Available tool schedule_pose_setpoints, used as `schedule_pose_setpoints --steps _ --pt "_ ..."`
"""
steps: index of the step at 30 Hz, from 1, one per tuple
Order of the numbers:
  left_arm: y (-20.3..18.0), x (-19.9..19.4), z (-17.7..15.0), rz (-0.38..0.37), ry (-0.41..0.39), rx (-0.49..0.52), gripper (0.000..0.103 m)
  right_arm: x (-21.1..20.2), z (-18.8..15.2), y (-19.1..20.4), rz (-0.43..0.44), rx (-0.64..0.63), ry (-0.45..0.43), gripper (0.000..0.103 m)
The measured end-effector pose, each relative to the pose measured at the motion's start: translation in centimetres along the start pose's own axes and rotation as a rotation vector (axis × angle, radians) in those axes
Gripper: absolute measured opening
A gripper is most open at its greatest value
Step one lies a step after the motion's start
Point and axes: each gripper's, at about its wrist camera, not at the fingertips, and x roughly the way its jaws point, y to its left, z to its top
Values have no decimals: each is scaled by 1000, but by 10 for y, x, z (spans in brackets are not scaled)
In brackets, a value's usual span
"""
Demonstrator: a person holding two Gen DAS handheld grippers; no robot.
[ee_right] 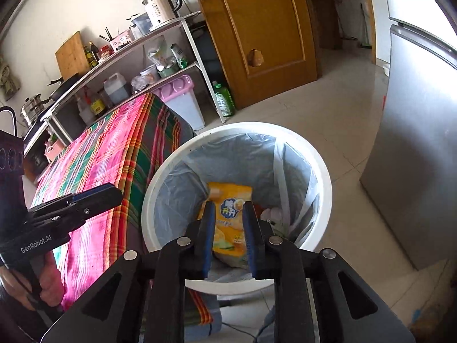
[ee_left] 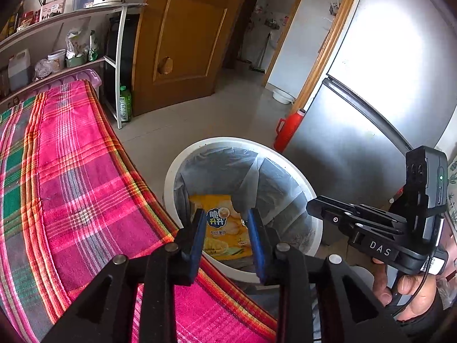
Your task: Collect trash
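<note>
A white round trash bin (ee_left: 288, 160) with a grey plastic liner stands on the floor beside the table; it also shows in the right wrist view (ee_right: 325, 177). A yellow snack bag (ee_left: 225, 228) lies inside it, also seen in the right wrist view (ee_right: 230, 228) next to some pale crumpled trash (ee_right: 271, 214). My left gripper (ee_left: 227, 228) is open and empty above the table edge and the bin. My right gripper (ee_right: 228, 220) is open and empty above the bin. Each gripper shows in the other's view: the right one (ee_left: 311, 204) over the bin's right side, the left one (ee_right: 114, 191) over the table.
A table under a pink plaid cloth (ee_left: 71, 185) lies left of the bin. A silver fridge (ee_left: 371, 114) stands to the right, with a red thermos (ee_left: 288, 128) at its foot. Shelves (ee_left: 85, 14) with a kettle, a green bottle (ee_left: 125, 104) and a wooden door (ee_left: 185, 43) are behind.
</note>
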Motion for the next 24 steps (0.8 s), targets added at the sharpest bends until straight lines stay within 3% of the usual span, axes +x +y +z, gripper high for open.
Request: schedule_pose_setpoints --steps 8,12,15,24 --pt "-2 -27 -5 12 -66 5 31 -21 -3 19 -11 -43 -40 23" --pt "-1 -46 -11 17 -99 2 31 -36 -10 32 0 -64 -61 34" --pt "0 -61 -17 23 -122 -9 32 -48 -14 43 4 -80 -76 36" --pt "-1 -98 -42 64 -167 -36 46 -75 -37 72 10 -135 -93 37"
